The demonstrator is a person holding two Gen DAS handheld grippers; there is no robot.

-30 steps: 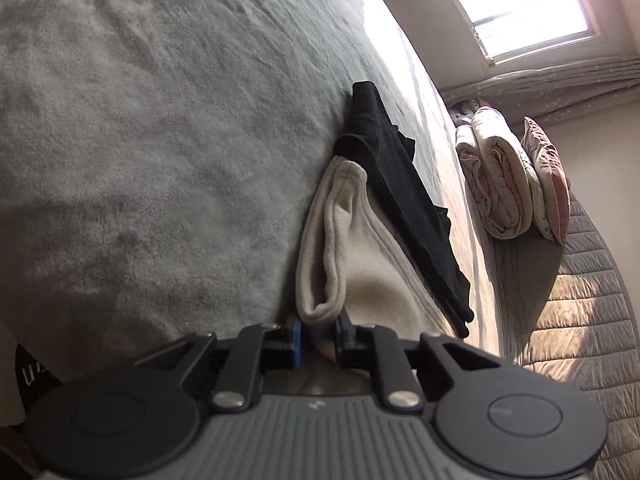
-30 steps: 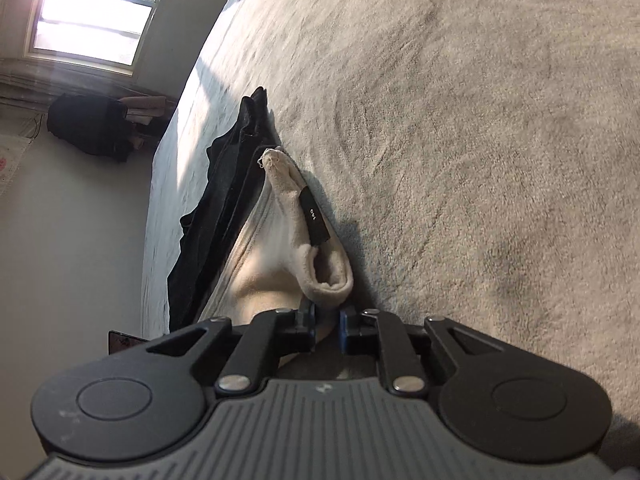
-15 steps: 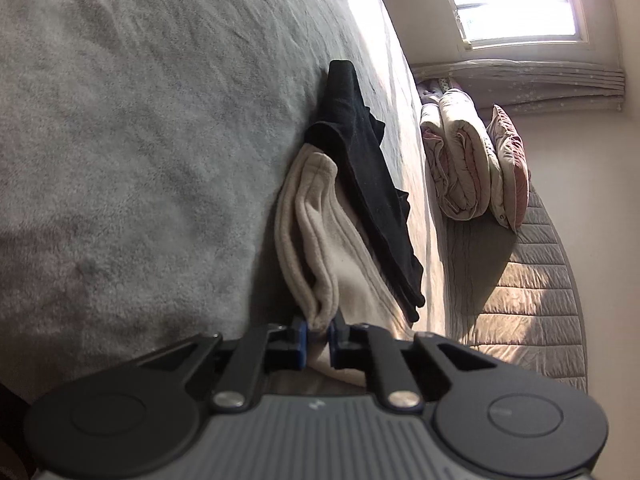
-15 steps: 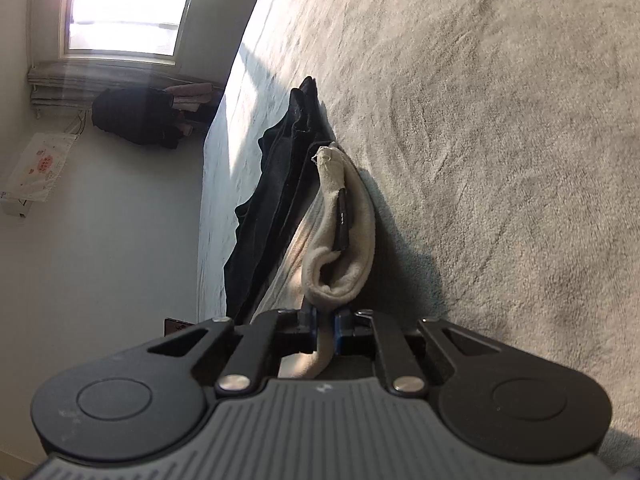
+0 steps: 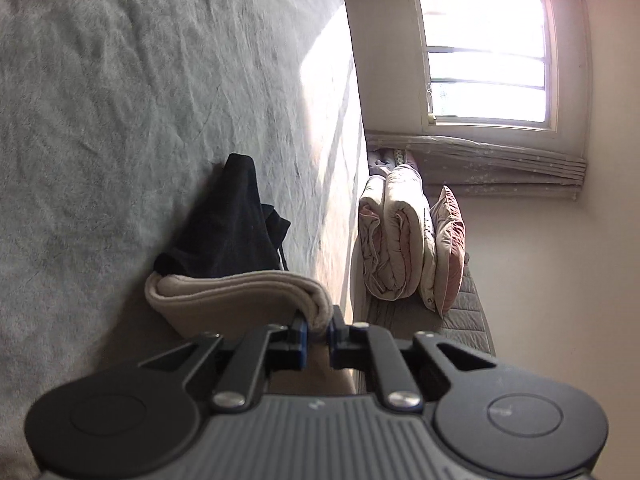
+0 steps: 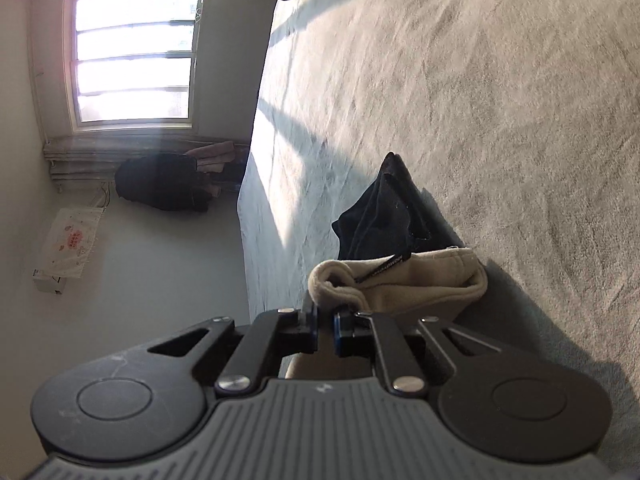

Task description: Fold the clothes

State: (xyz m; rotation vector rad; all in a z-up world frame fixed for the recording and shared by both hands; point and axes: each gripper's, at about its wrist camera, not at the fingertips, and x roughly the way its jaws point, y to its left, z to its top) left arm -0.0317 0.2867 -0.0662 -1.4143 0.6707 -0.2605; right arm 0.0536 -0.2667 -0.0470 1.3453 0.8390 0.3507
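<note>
A cream fleece garment (image 5: 240, 296) lies on the grey bed cover (image 5: 120, 100), its edge lifted off the bed. My left gripper (image 5: 318, 326) is shut on one thick rolled corner of it. In the right wrist view the same cream garment (image 6: 416, 284), with a small black label loop, is pinched at its other corner by my right gripper (image 6: 326, 322), which is shut on it. A black garment (image 5: 232, 228) lies crumpled just beyond the cream one, also seen as a dark heap (image 6: 384, 216) from the right.
Rolled pinkish quilts (image 5: 396, 236) and a pillow (image 5: 450, 248) sit past the bed's far edge under a bright window (image 5: 484, 52). From the right, a dark bundle (image 6: 160, 182) lies on the floor by the wall, off the bed's edge (image 6: 248, 184).
Both grippers closed on the cream garment's corners, then lifted and swung; the garment's edge now stands up off the bed and both views have rolled toward the window.
</note>
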